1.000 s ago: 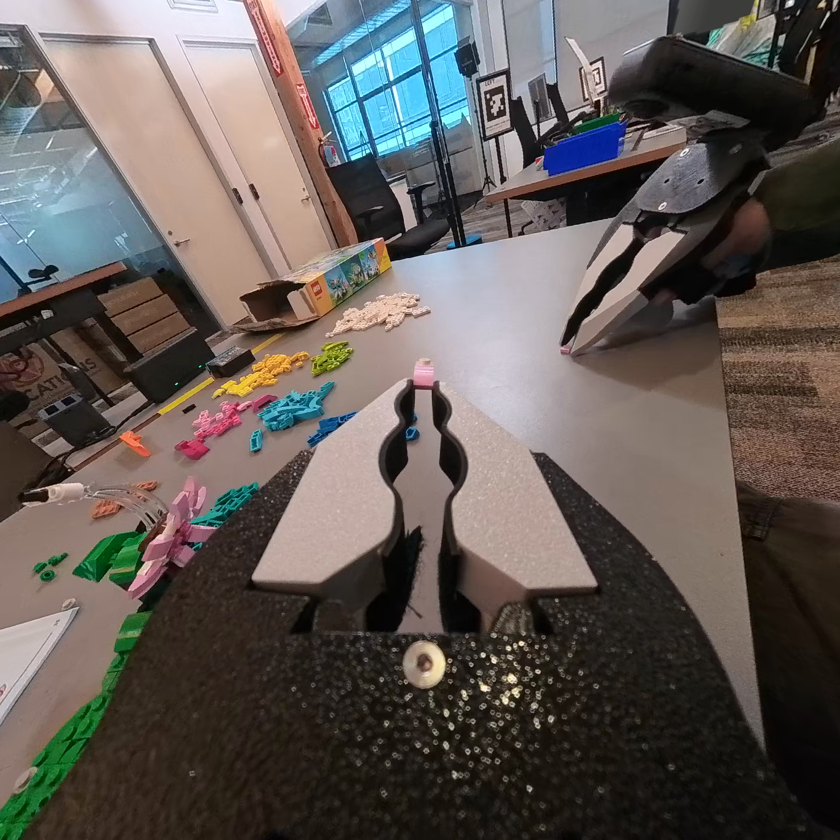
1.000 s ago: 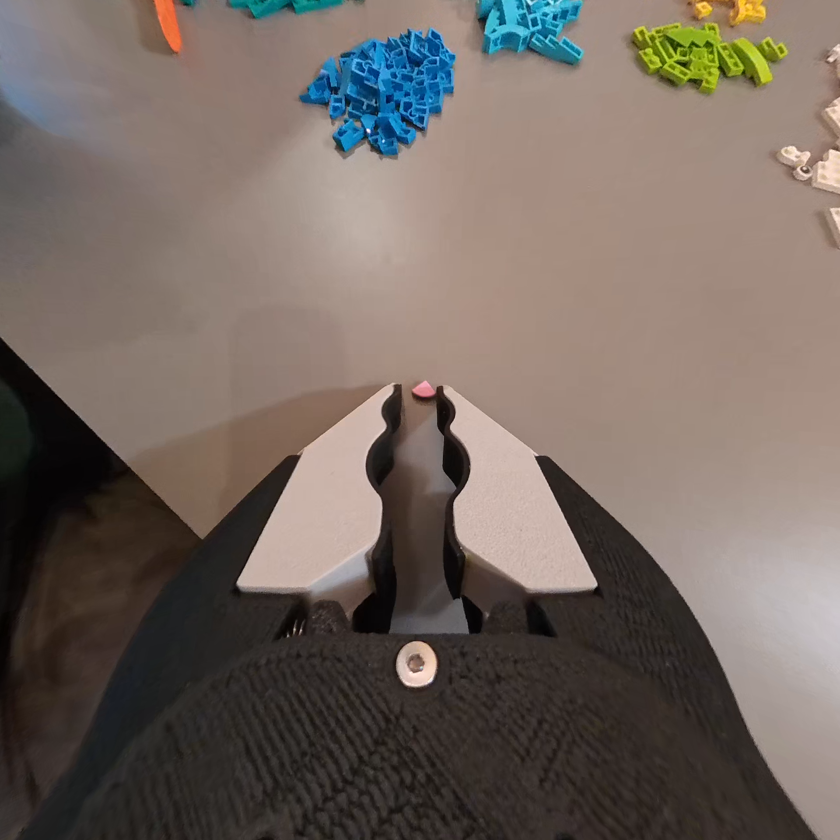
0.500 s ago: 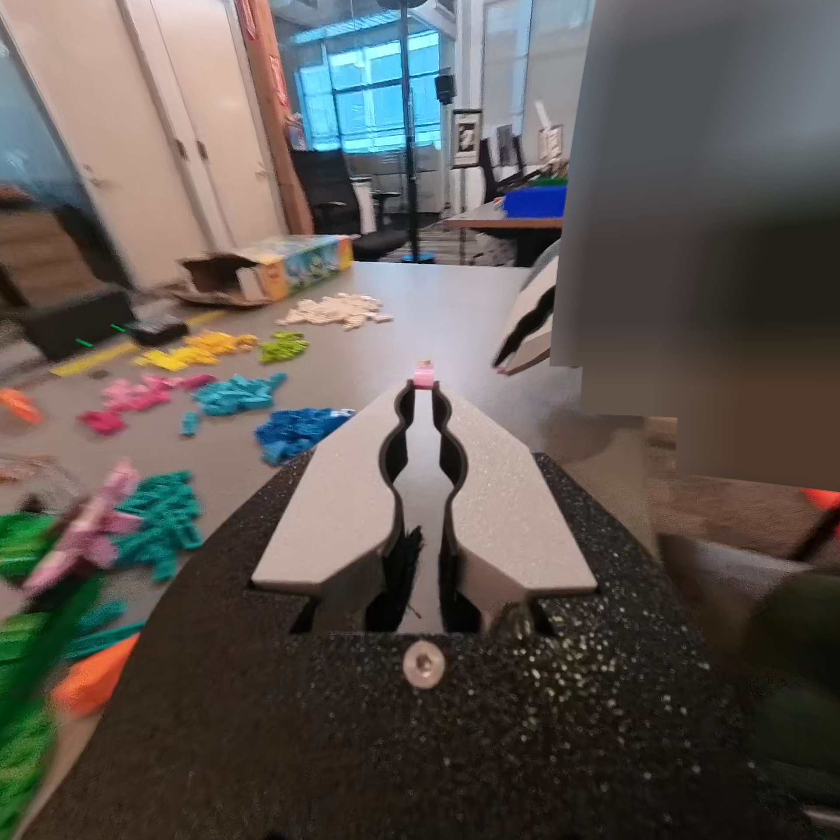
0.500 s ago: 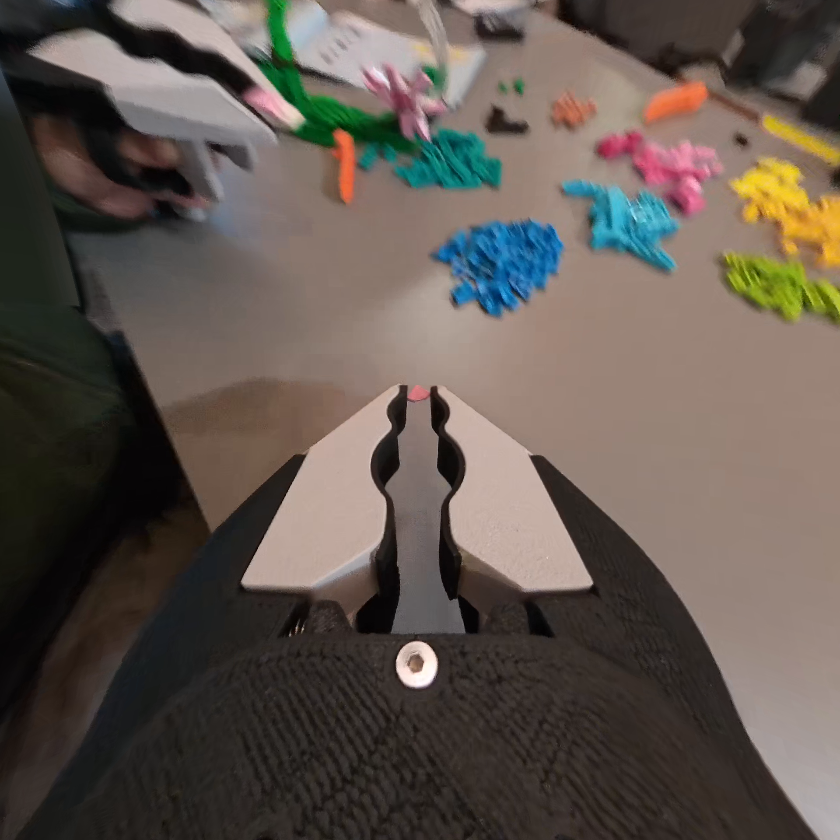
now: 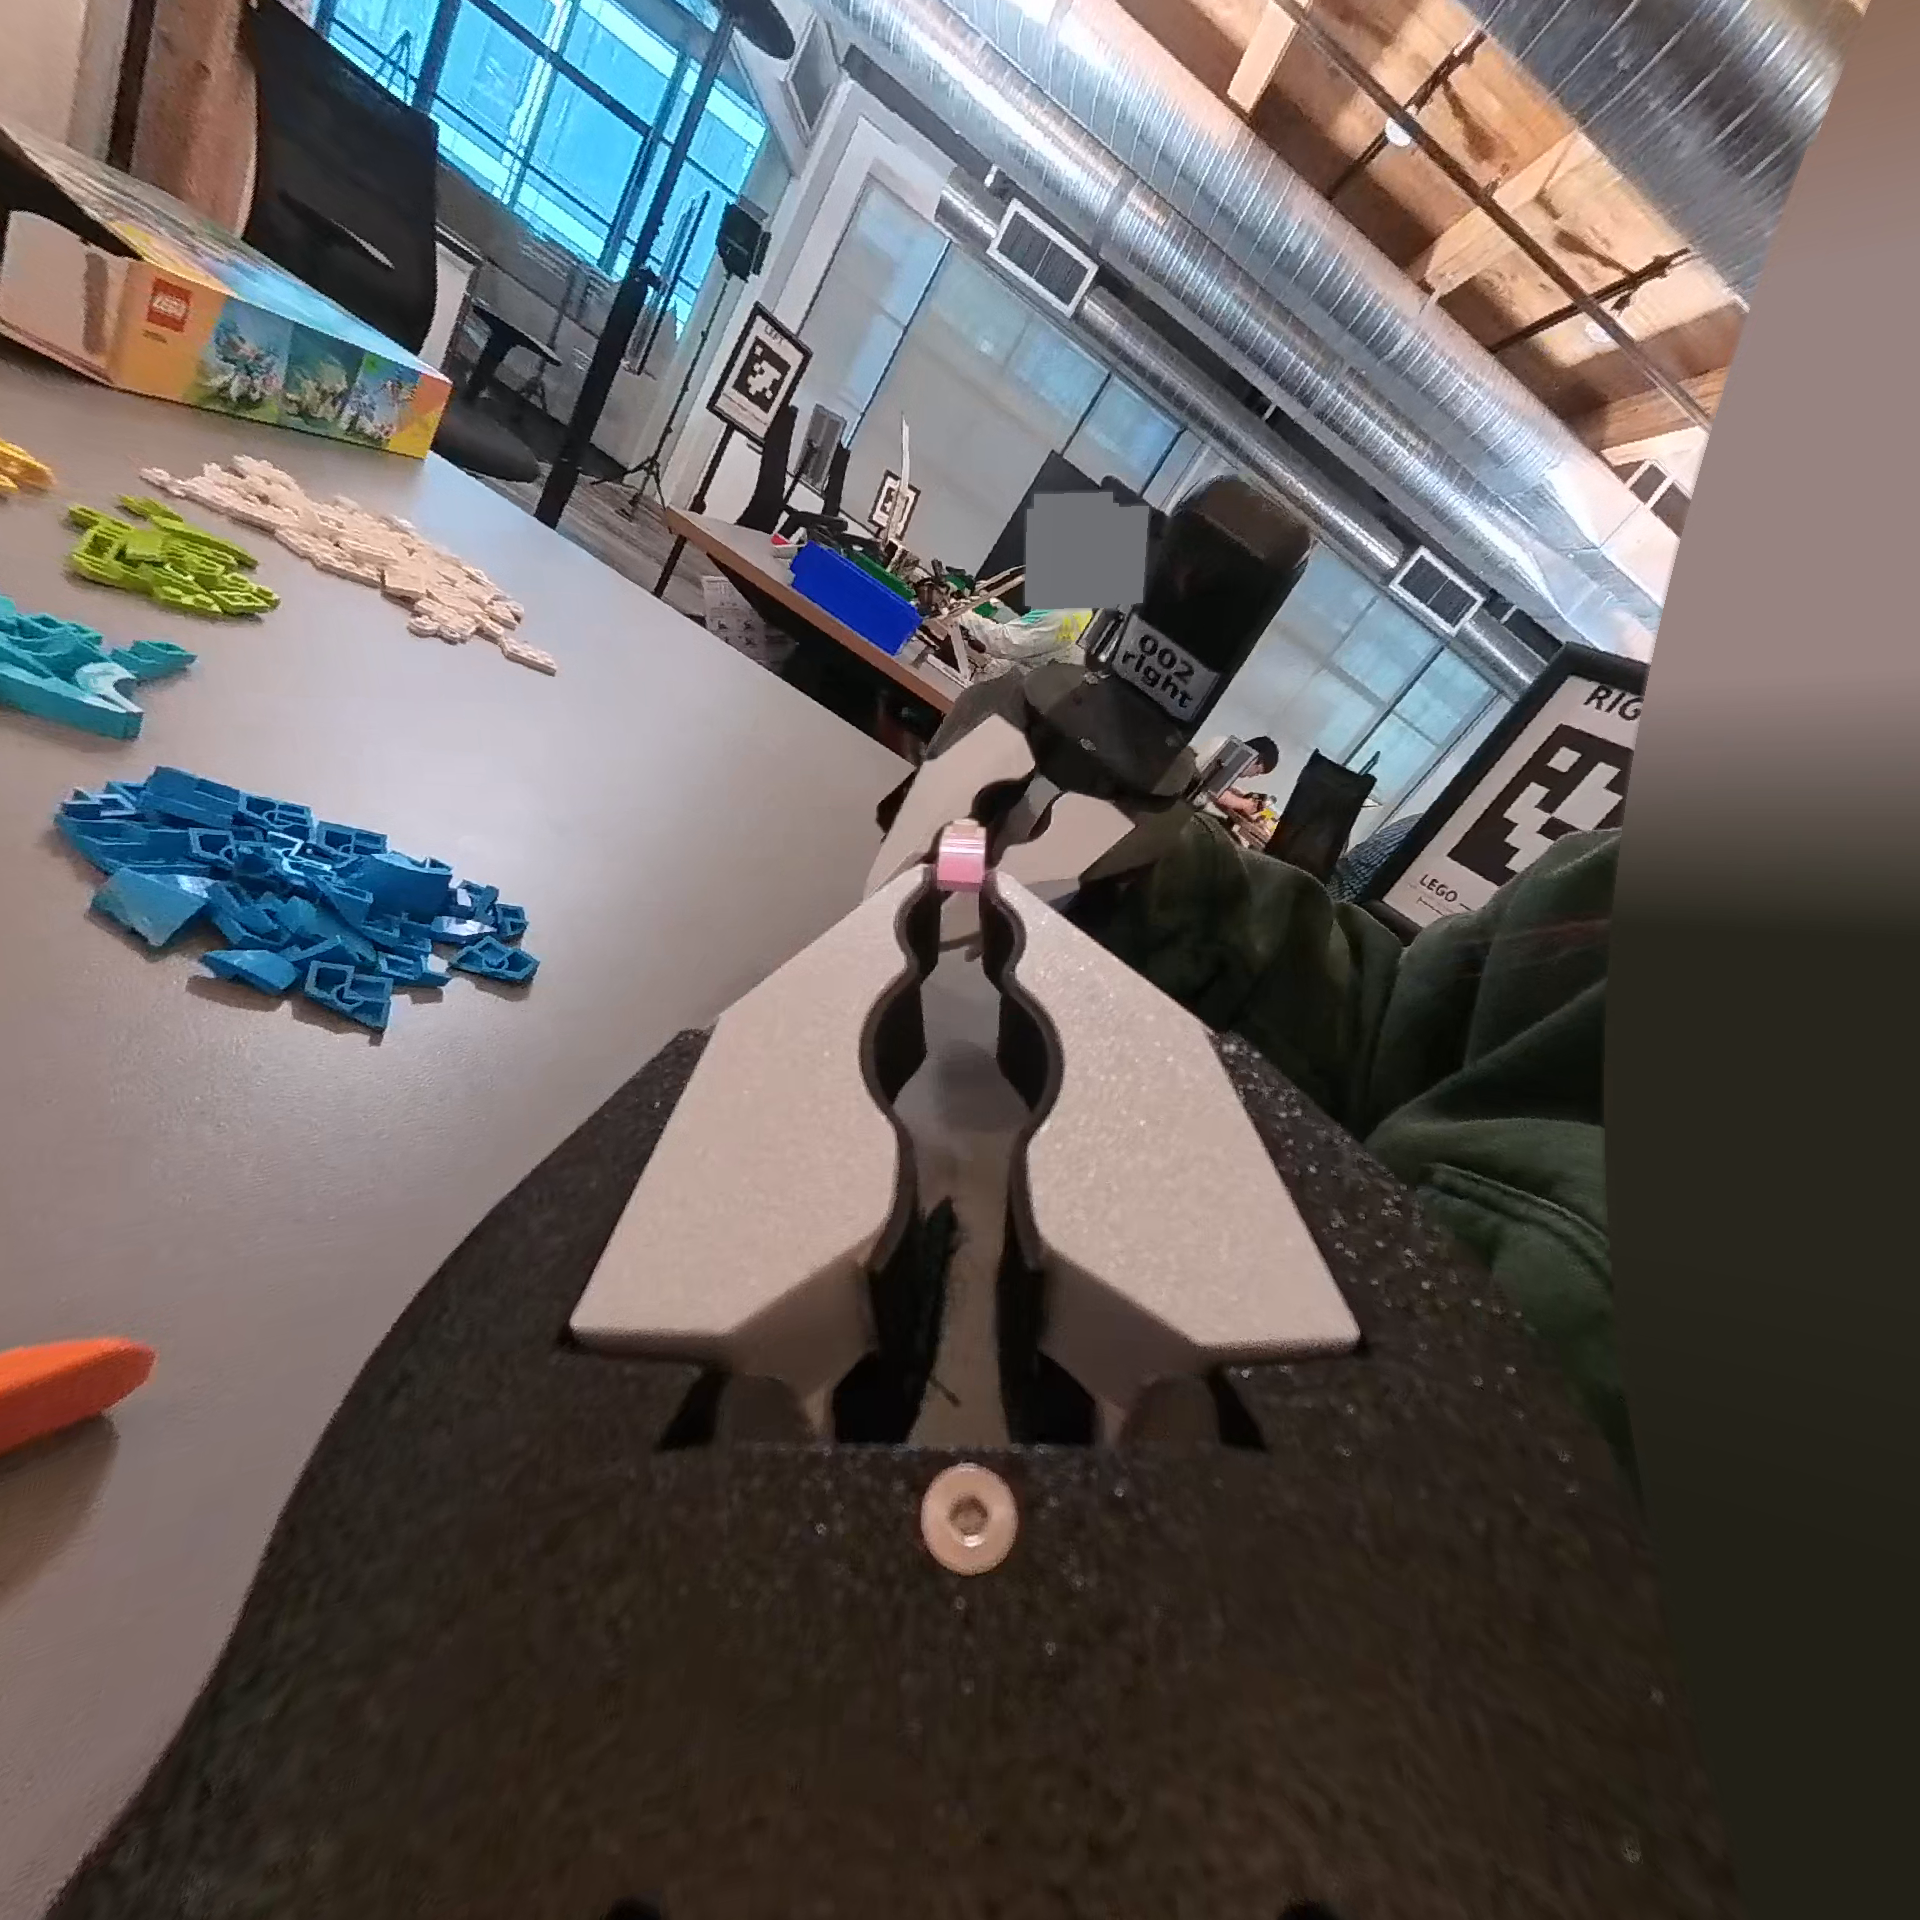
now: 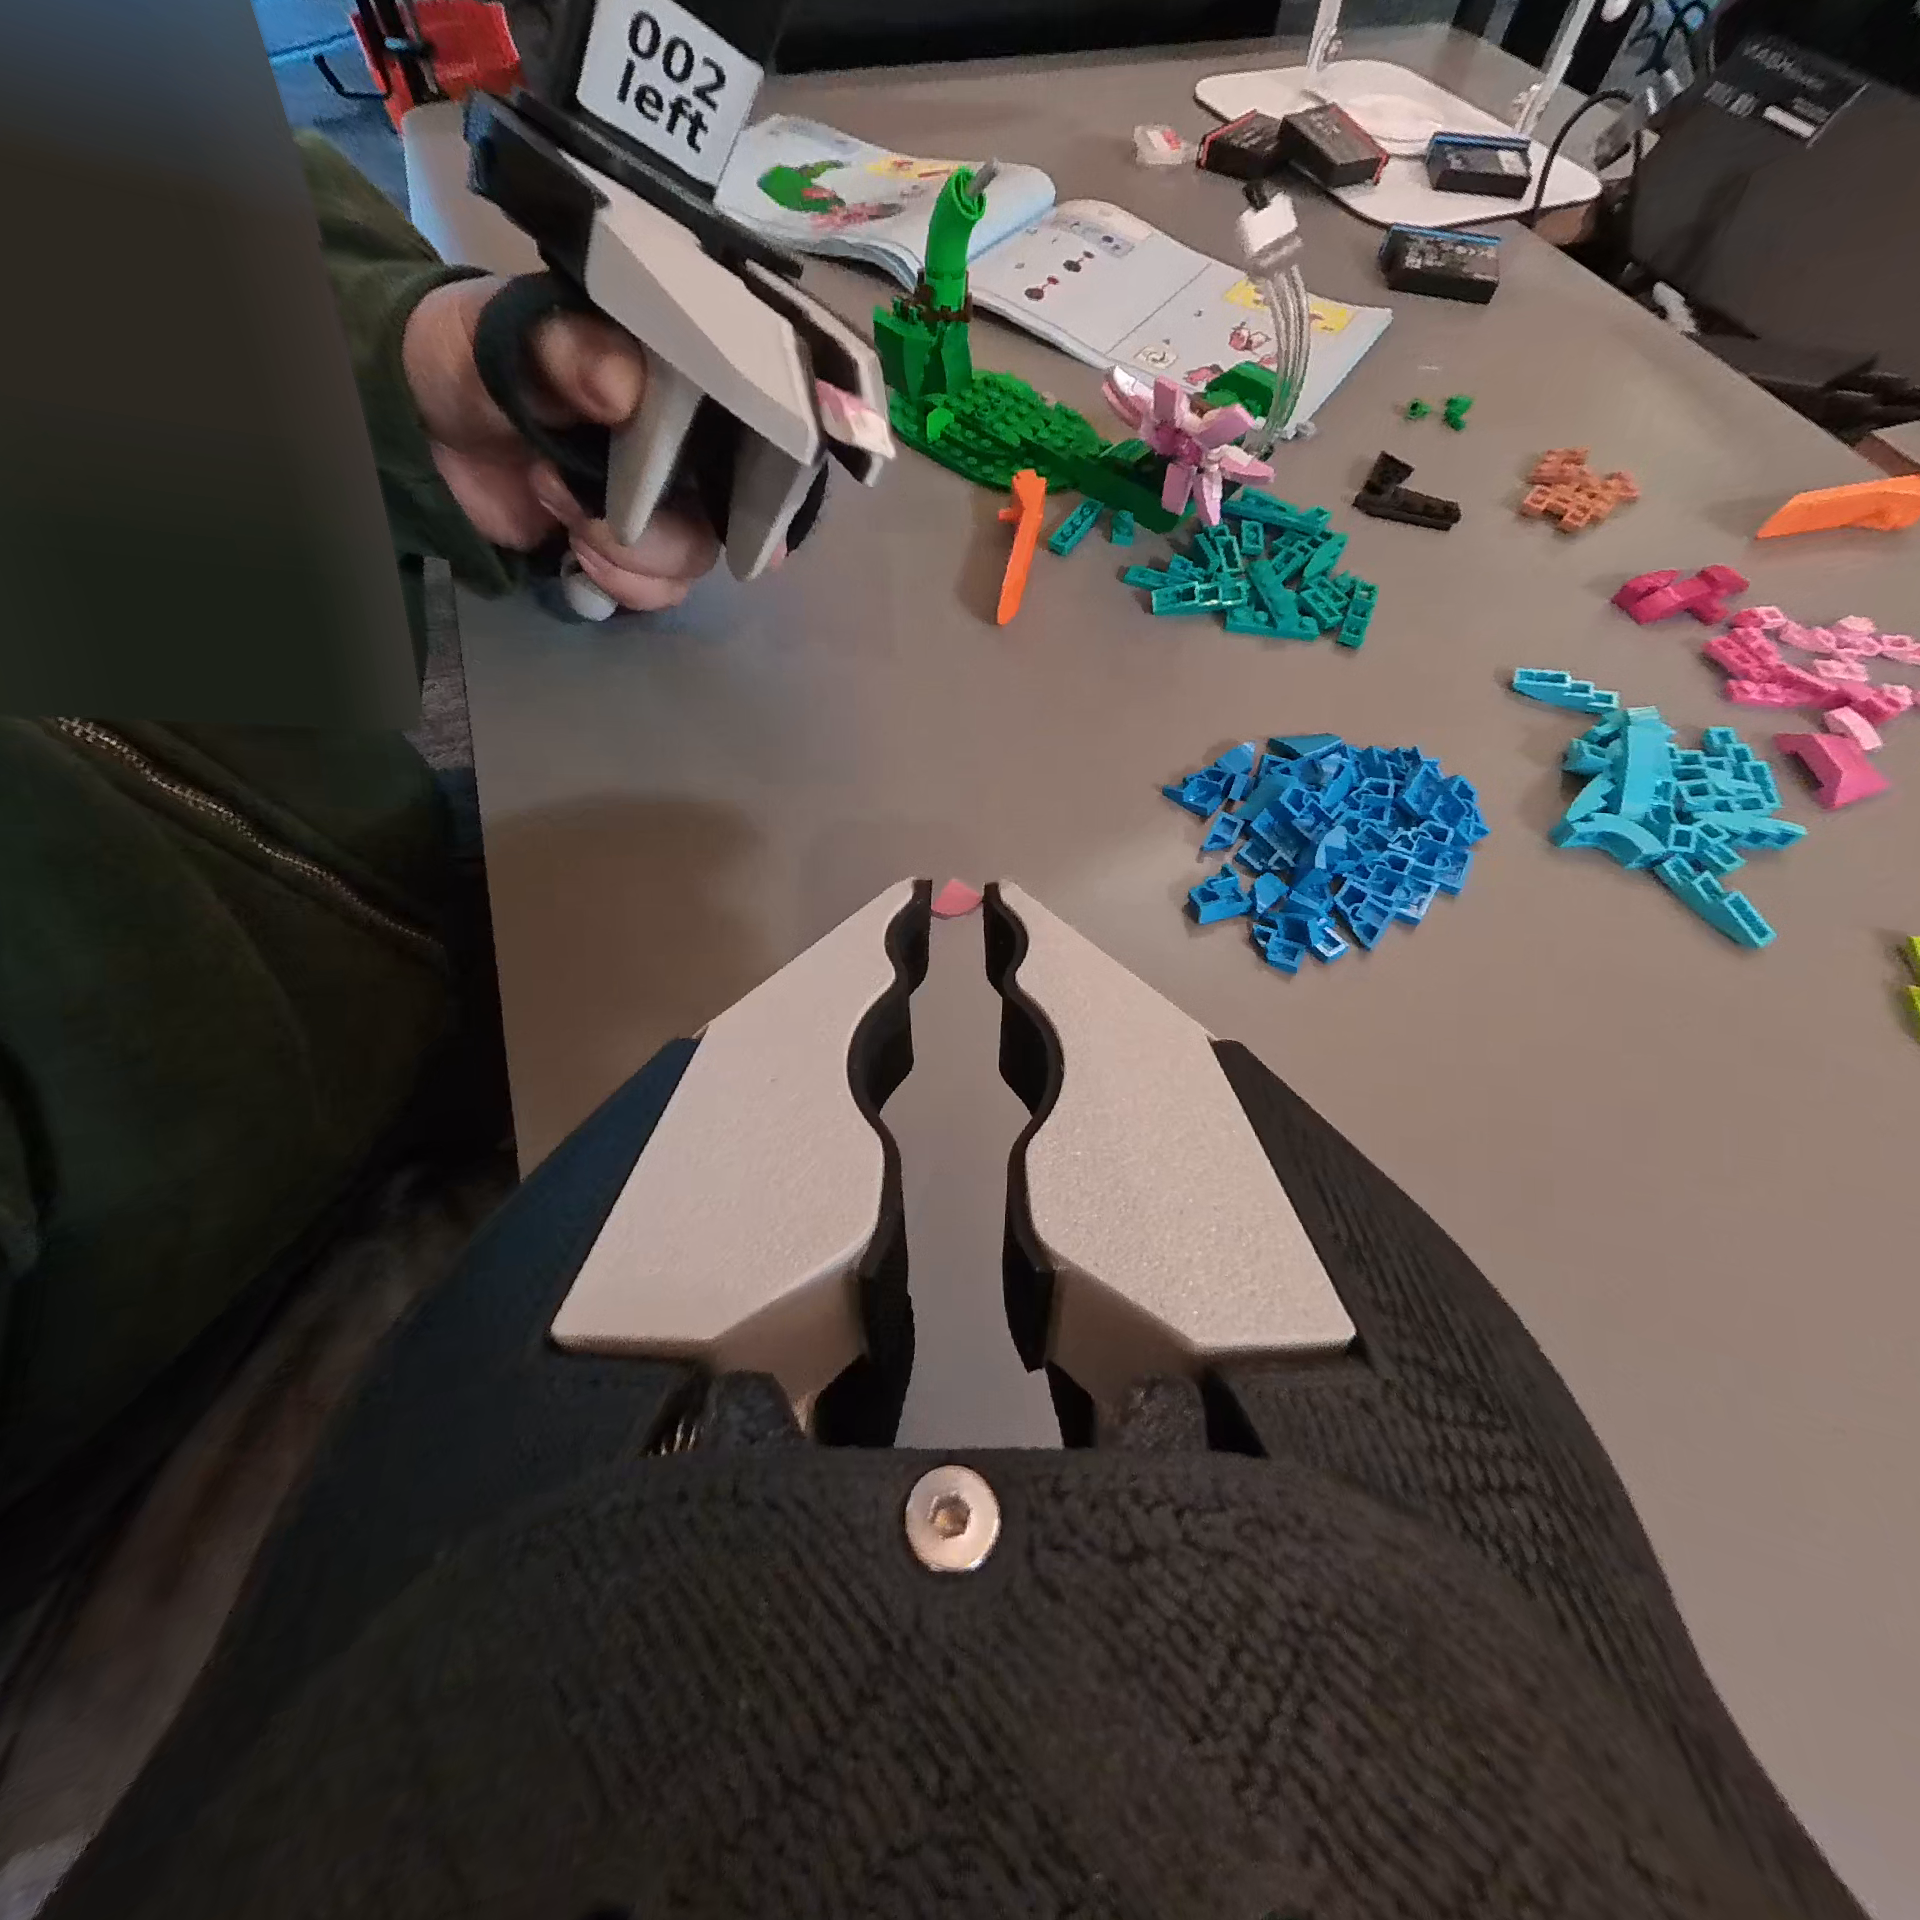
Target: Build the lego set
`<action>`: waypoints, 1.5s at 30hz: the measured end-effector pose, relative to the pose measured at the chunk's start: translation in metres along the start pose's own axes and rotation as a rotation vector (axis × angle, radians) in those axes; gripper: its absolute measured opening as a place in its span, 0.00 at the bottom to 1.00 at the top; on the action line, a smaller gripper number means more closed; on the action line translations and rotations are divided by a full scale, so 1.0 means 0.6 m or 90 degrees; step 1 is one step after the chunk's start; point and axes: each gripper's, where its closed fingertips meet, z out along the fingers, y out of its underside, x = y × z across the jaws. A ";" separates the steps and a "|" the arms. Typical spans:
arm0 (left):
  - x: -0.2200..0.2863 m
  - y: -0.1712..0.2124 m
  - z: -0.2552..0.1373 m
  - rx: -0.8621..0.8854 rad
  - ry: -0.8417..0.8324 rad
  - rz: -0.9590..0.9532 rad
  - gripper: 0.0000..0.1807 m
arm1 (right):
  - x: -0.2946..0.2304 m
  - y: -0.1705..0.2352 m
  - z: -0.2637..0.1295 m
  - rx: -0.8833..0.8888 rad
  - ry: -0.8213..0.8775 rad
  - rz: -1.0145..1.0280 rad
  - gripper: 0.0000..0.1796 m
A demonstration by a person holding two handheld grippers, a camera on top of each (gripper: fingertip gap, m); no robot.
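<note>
Grey table (image 6: 935, 727) spread with sorted brick piles, both hand-held tools raised above its near edge. Left gripper (image 5: 958, 871) tilted up toward the ceiling, pinched tight on a pale pink brick (image 5: 958, 864) at its tips; from the right wrist view, same left gripper (image 6: 857, 431) gripped by a bare hand (image 6: 540, 457) in a dark green sleeve, pointing right toward the green build (image 6: 997, 426), the pale pink brick (image 6: 854, 426) blurred at its tips. Right gripper (image 6: 954, 896) angled down over the table, nearly closed on a small pink piece (image 6: 954, 900), only a sliver of it showing, shape hard to tell. In the left wrist view, right gripper (image 5: 971, 821) head-on just behind the brick, its tips hidden by that brick and the left fingers. Seen only from the right: the green build with pink flower (image 6: 1195, 436), open instruction booklet (image 6: 1091, 260), teal pile (image 6: 1257, 571), pink pile (image 6: 1797, 665). Seen only from the left: set box (image 5: 270, 364), cut off at the frame edge, white pile (image 5: 343, 540), lime pile (image 5: 166, 556). Shared by both: blue pile (image 6: 1340, 831), light blue pile (image 6: 1673, 800).
</note>
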 end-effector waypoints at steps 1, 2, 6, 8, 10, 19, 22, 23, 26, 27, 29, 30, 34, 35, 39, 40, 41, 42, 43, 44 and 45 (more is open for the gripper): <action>0.001 0.001 0.001 -0.003 0.001 0.005 0.03 | 0.000 0.003 0.001 -0.004 0.001 -0.001 0.05; 0.002 0.002 0.001 -0.007 0.000 0.011 0.03 | 0.000 0.006 0.002 -0.010 0.001 0.002 0.05; 0.005 0.005 0.003 -0.017 -0.004 0.035 0.03 | 0.005 0.034 0.010 -0.057 0.008 0.000 0.05; 0.005 0.005 0.003 -0.018 -0.006 0.039 0.03 | 0.003 0.039 0.014 -0.064 0.006 -0.002 0.05; 0.003 0.006 0.003 -0.020 -0.012 0.046 0.03 | 0.003 0.040 0.016 -0.065 0.006 -0.003 0.05; 0.008 0.016 0.007 -0.051 -0.023 0.118 0.03 | 0.009 0.080 0.027 -0.145 0.013 -0.012 0.05; 0.011 0.019 0.009 -0.058 -0.022 0.131 0.03 | 0.008 0.084 0.029 -0.158 0.010 -0.013 0.05; 0.011 0.019 0.009 -0.059 -0.021 0.133 0.03 | 0.008 0.085 0.029 -0.160 0.008 -0.011 0.05; 0.012 0.020 0.010 -0.062 -0.020 0.140 0.03 | 0.008 0.089 0.030 -0.167 0.008 -0.005 0.05; 0.012 0.020 0.010 -0.062 -0.019 0.142 0.03 | 0.008 0.092 0.031 -0.172 0.007 -0.003 0.05; 0.014 0.021 0.011 -0.063 -0.015 0.143 0.03 | 0.007 0.096 0.033 -0.179 0.006 0.001 0.06; 0.015 0.021 0.011 -0.063 -0.014 0.146 0.03 | 0.006 0.096 0.033 -0.180 0.005 0.002 0.10; 0.017 0.025 0.012 -0.073 -0.012 0.165 0.03 | 0.005 0.067 0.027 -0.135 0.003 0.008 0.17; 0.018 0.027 0.013 -0.077 -0.010 0.172 0.03 | 0.001 0.046 0.024 -0.098 -0.006 0.014 0.17; 0.020 0.036 0.016 -0.100 -0.012 0.200 0.03 | -0.015 -0.017 0.015 0.005 -0.040 0.031 0.15; 0.020 0.039 0.017 -0.106 -0.013 0.208 0.03 | -0.023 -0.032 0.015 0.030 -0.053 0.029 0.14; 0.021 0.042 0.018 -0.113 -0.014 0.215 0.03 | -0.033 -0.048 0.014 0.056 -0.072 0.029 0.13; 0.021 0.045 0.019 -0.119 -0.014 0.222 0.03 | -0.043 -0.062 0.013 0.079 -0.088 0.028 0.12; 0.021 0.048 0.019 -0.125 -0.015 0.229 0.03 | -0.051 -0.074 0.013 0.096 -0.099 0.024 0.11; 0.021 0.050 0.020 -0.130 -0.014 0.235 0.03 | -0.056 -0.080 0.013 0.102 -0.105 0.018 0.10; 0.022 0.053 0.021 -0.135 -0.013 0.239 0.03 | -0.060 -0.083 0.015 0.099 -0.109 0.011 0.10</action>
